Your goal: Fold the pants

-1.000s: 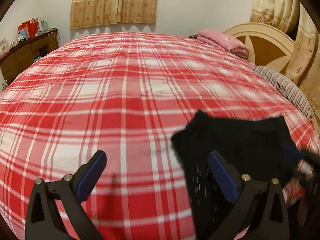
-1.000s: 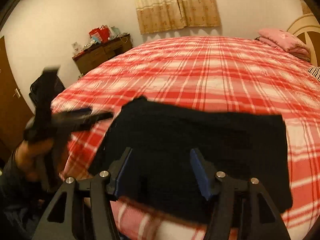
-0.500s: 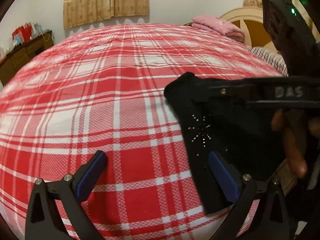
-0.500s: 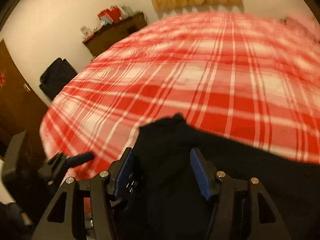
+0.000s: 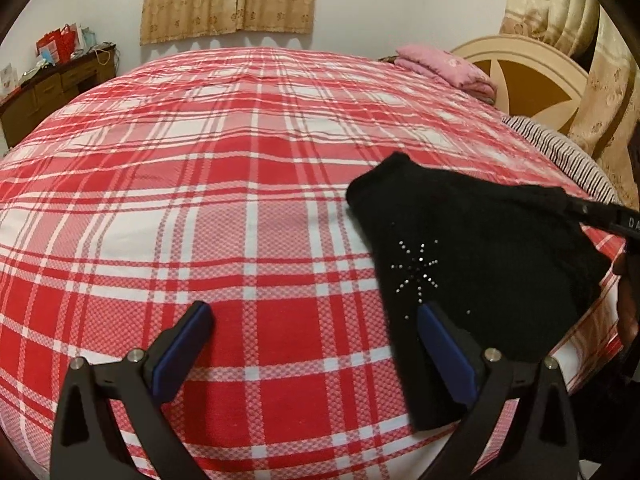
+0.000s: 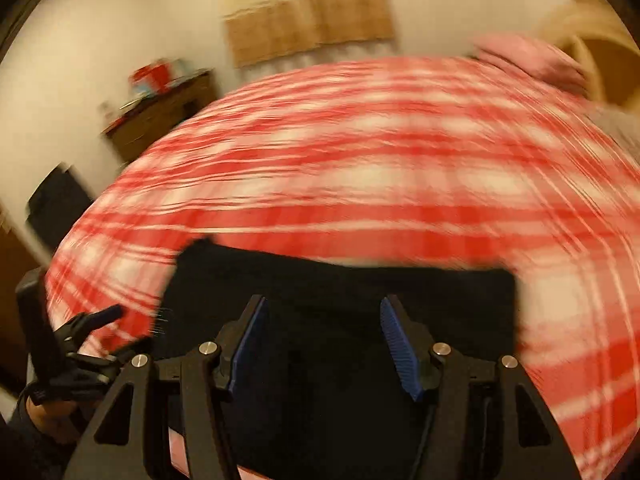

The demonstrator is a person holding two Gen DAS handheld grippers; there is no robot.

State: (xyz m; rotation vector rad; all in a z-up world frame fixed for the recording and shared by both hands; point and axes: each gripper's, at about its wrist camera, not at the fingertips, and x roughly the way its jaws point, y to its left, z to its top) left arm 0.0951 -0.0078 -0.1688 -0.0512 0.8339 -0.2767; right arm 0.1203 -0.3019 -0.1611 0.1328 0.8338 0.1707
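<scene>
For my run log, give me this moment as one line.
stage: pants folded on plaid bed | left gripper: open, empty | right gripper: open over pants | right view: blurred

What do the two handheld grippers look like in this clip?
Both the left gripper and right gripper have matte black triangular cut-out frames, silver pivot bolts and blue ribbed pads. White lettering reading "DA" marks the right one's body.
</scene>
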